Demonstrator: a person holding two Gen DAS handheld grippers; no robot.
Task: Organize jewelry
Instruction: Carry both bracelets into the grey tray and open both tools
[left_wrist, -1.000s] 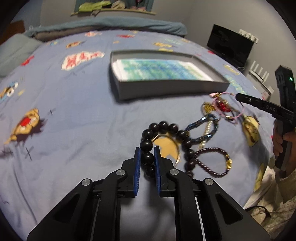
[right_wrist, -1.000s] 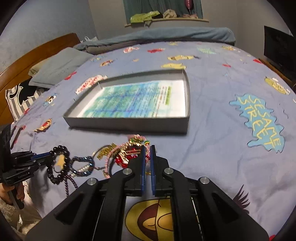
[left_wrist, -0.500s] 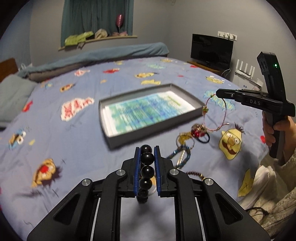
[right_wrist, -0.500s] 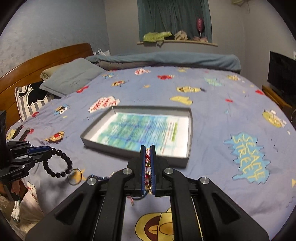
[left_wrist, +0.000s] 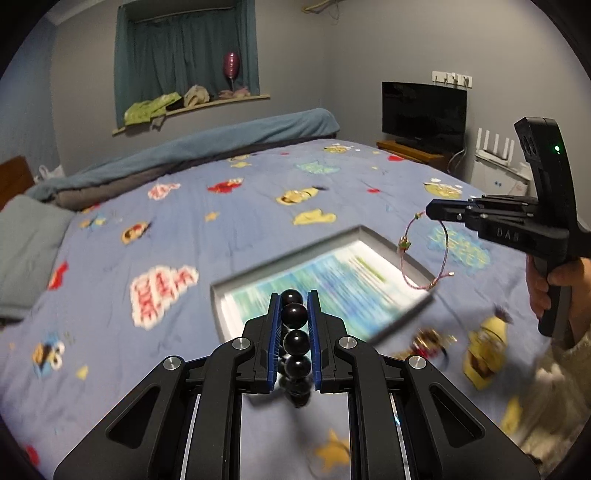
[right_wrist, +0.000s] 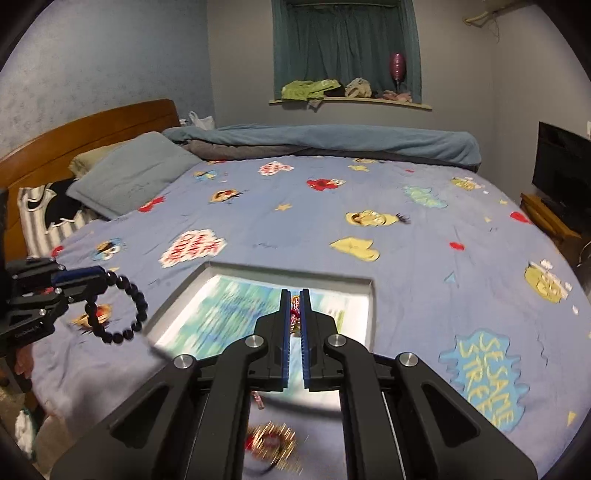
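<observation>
The left gripper (left_wrist: 294, 306) is closed on a black bead bracelet (left_wrist: 294, 314), which hangs in the air at 9 o'clock of the grey tray (right_wrist: 369, 295). The right gripper (right_wrist: 294, 302) is clamped on a thin pink cord bracelet (left_wrist: 424, 254), hanging above the tray's 3 o'clock side. Blurred jewelry (right_wrist: 271, 441) lies on the blue bedspread (right_wrist: 406, 258) at 6 o'clock of the tray.

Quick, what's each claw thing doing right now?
Left gripper: closed on the black bead bracelet.
Right gripper: closed on the pink string bracelet.
</observation>
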